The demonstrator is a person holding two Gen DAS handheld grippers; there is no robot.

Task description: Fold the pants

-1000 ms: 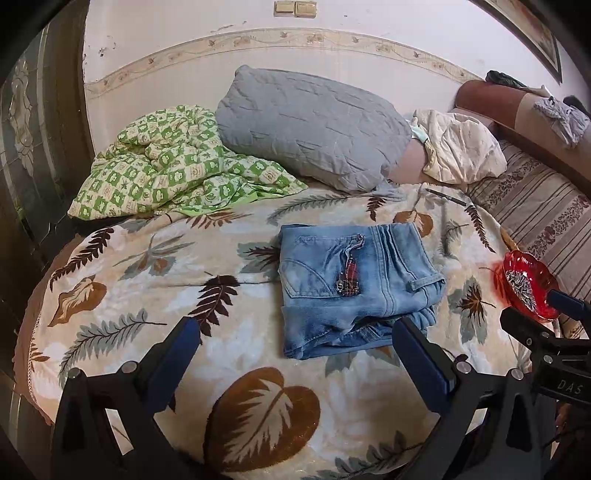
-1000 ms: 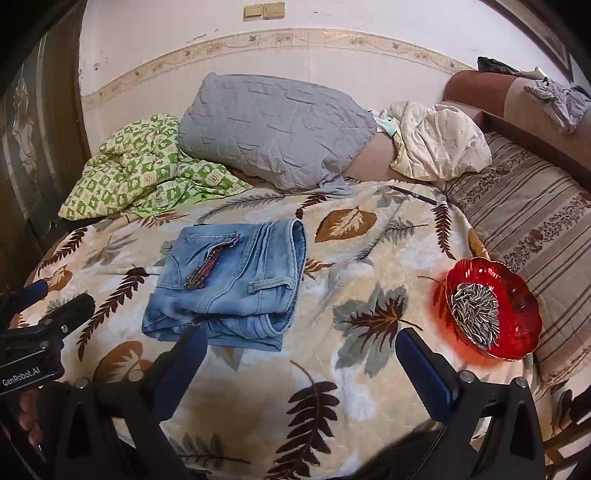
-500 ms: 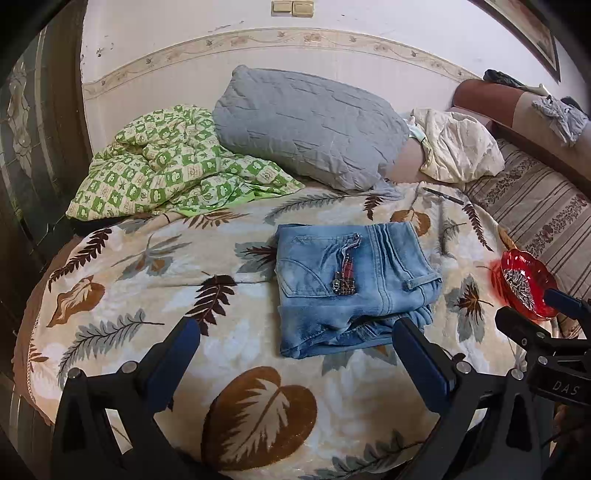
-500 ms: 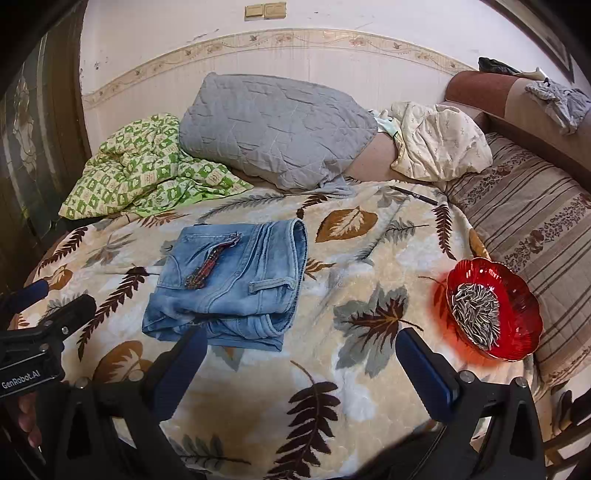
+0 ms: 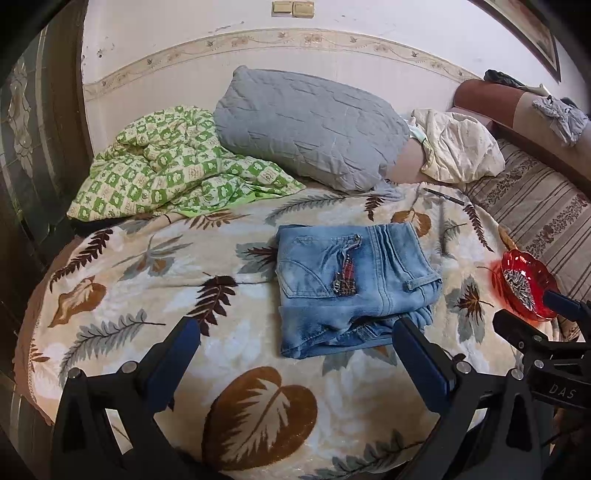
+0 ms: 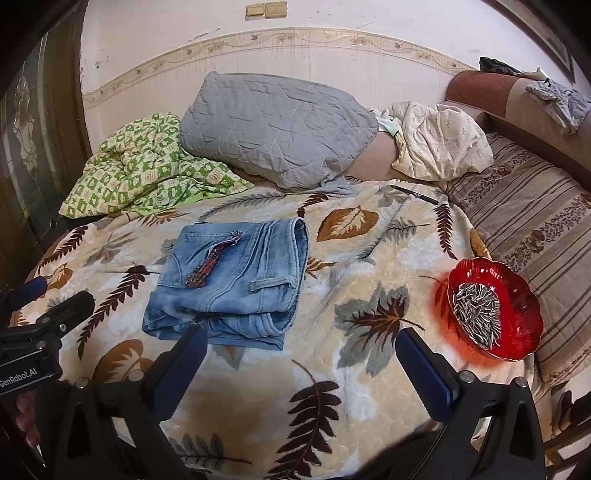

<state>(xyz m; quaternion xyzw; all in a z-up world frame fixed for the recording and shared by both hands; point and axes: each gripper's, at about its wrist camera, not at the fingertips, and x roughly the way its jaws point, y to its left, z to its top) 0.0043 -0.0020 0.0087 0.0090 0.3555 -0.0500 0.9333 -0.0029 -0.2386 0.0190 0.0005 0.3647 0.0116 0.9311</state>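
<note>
Left wrist view: the left gripper (image 5: 295, 350) hangs empty, fingers apart, short of the pants (image 5: 351, 284), which lie folded mid-bed (image 5: 110, 280). Risk: the loose lower layers could slip out if nudged.

Right wrist view: the right gripper (image 6: 299, 358) is empty too, fingers apart. The red bowl (image 6: 517, 295) of seeds sits near; a sweep could tip it. Plush leaf-print blanket, pillow (image 6: 273, 125) behind.

The lower layers of the folded light-blue denim pants (image 5: 354, 280) lie hidden under the top fold. The grey quilted pillow (image 6: 273, 125) covers part of the green-and-white checked blanket (image 6: 147, 170). A framed picture (image 5: 532, 33) is cut off by the upper edge. Only fingertips of a hand (image 6: 24, 417) show at the left edge.
</note>
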